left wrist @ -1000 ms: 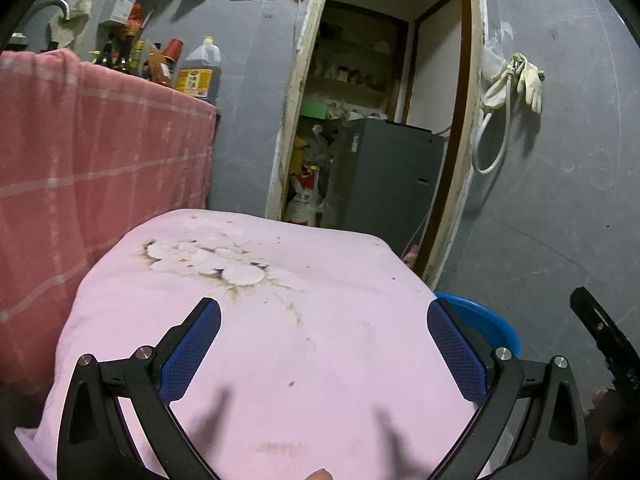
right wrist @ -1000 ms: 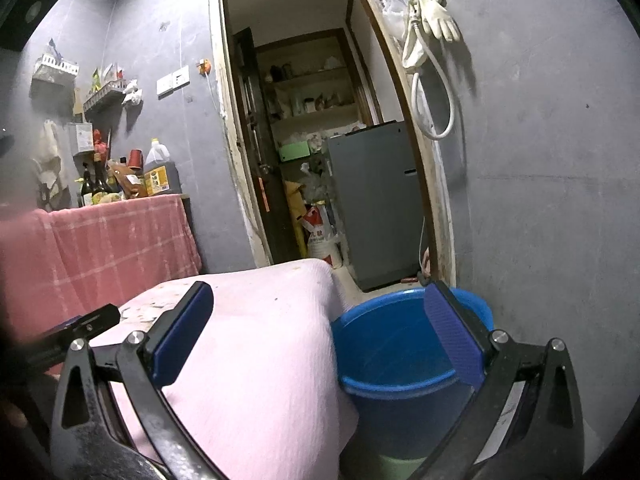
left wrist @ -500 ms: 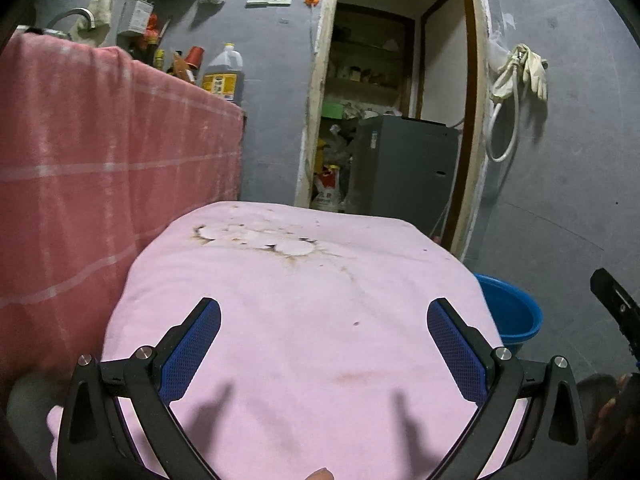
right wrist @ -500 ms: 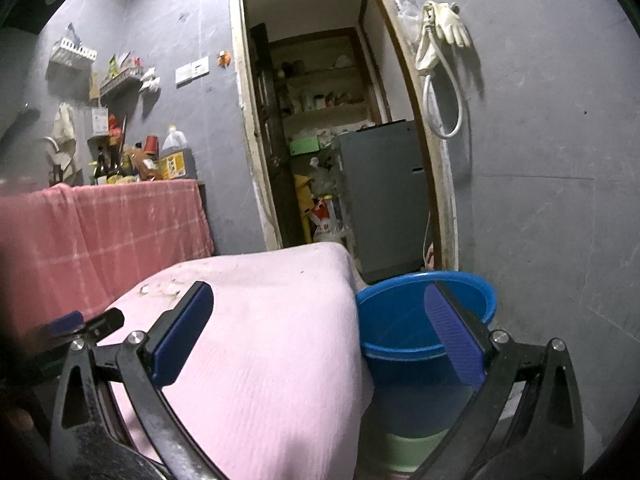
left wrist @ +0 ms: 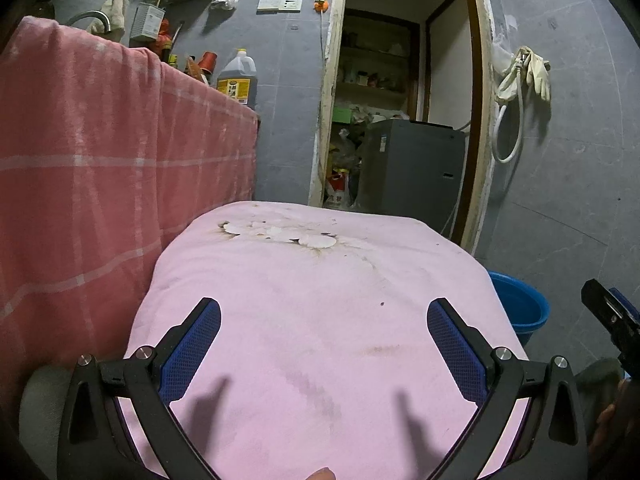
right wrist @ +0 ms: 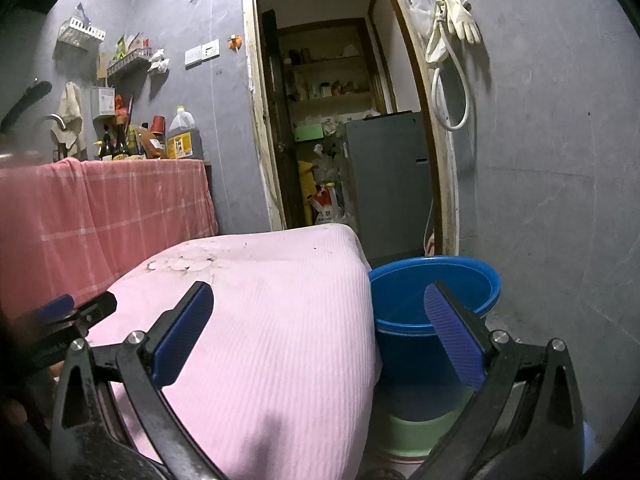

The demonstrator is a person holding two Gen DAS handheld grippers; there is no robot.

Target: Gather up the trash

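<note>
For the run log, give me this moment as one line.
left gripper: open, empty | right gripper: open, empty | pale scraps: on pink cloth | blue bucket: beside

The left wrist camera is sitting just behind the left tool and looking forward and slightly down along its 2 fingers, close above the pink-covered surface, facing the grey wall and the open doorway beyond. The right wrist camera is riding lower behind the right tool, looking almost level from the pink surface's right corner toward the same doorway, with the blue bucket near in front. Both views are sharing the pink surface, the bucket, the doorway, the red cloth and each other's tool at the frame edge.
</note>
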